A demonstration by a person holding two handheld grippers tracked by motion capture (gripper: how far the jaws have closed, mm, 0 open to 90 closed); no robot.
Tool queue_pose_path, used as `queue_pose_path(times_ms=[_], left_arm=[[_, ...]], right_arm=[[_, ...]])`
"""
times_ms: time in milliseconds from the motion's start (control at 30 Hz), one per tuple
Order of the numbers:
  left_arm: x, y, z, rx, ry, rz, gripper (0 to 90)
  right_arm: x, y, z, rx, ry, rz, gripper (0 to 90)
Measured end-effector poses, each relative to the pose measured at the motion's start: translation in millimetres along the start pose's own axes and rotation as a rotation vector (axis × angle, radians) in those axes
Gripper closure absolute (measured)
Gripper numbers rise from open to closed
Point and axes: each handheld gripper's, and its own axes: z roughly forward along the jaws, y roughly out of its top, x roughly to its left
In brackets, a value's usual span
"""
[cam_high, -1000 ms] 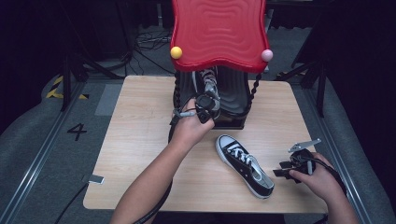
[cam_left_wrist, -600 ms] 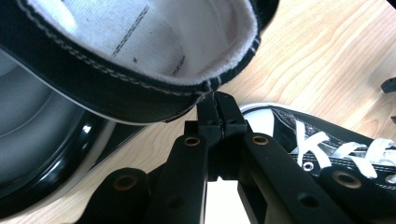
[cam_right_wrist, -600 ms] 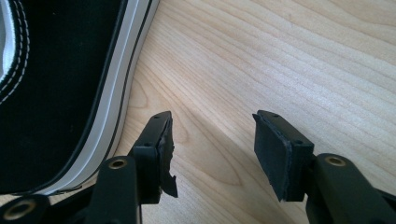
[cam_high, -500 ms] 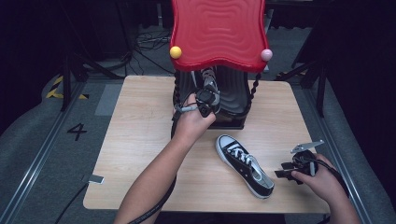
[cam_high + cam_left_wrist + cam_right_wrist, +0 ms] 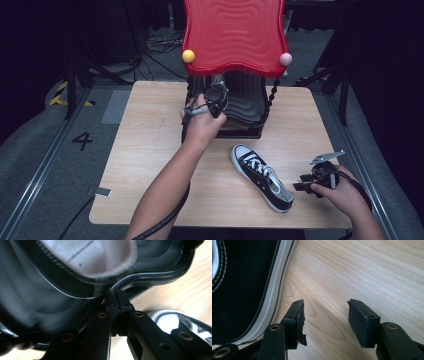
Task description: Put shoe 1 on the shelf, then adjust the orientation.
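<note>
In the high view, the left gripper (image 5: 216, 96) is held at the front of a black shoe rack (image 5: 248, 102) that stands at the far edge of the wooden table (image 5: 150, 150), under a red wavy top panel (image 5: 232, 32) with a yellow ball (image 5: 188, 56) and a pink ball (image 5: 285, 59) at its corners. What is between its jaws cannot be seen from above. The left gripper view (image 5: 116, 296) gives this detail: the two jaws are pressed together, with only a very thin gap, and their tips pinch the edge of a black sneaker with a white inner lining (image 5: 87, 257) that lies on the curved black shelf of the rack (image 5: 160, 262). Below and to the right of these jaws, the white toe cap of a second sneaker (image 5: 172, 322) is on the table.

The high view shows this second black and white sneaker (image 5: 261, 176) lying on the table, just to the left of the right gripper (image 5: 305, 184). In the right gripper view (image 5: 325, 320), the jaws stand wide apart and hold nothing. Bare wood is between them, and the white sole edge of the sneaker (image 5: 244, 290) is just beside the left jaw.
</note>
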Motion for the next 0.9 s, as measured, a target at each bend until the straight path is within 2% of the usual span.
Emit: queue_pose_path(times_ms=[33, 67, 133, 267, 400, 600, 733, 767, 900], left_arm=[[0.0, 0.0, 0.0, 0.0, 0.0, 0.0, 90.0], [3.8, -2.6, 0.3, 0.004, -0.019, 0.004, 90.0], [0.9, -1.8, -1.2, -0.003, -0.034, 0.015, 90.0], [-3.5, 1.7, -4.8, -0.006, -0.039, 0.025, 90.0], [-8.3, -1.8, -12.5, 0.024, -0.038, 0.056, 89.6], [-12.2, -16.0, -30.4, 0.058, -0.036, 0.111, 76.7], [-12.8, -28.4, -43.3, 0.072, -0.063, 0.134, 68.5], [-12.5, -33.2, -47.6, 0.079, -0.068, 0.15, 66.8], [-10.9, -52.8, -56.0, 0.126, -0.086, 0.181, 60.2]], right_arm=[[-1.3, -0.5, -0.1, -0.002, -0.002, 0.001, 47.6], [-2.7, -1.0, 0.3, 0.0, -0.002, 0.005, 47.6], [-4.8, -1.5, 2.1, 0.004, -0.005, 0.008, 47.6], [-3.8, -0.1, 3.0, 0.004, -0.005, 0.004, 47.4], [0.7, 1.7, 1.3, 0.001, -0.004, -0.006, 47.5], [4.8, 5.8, -1.5, -0.008, -0.01, -0.031, 48.4], [9.8, 10.1, -4.5, -0.01, -0.012, -0.051, 51.9], [11.2, 10.8, -5.6, -0.012, -0.012, -0.052, 52.8], [18.6, 15.4, -14.8, -0.017, -0.014, -0.059, 58.5]])
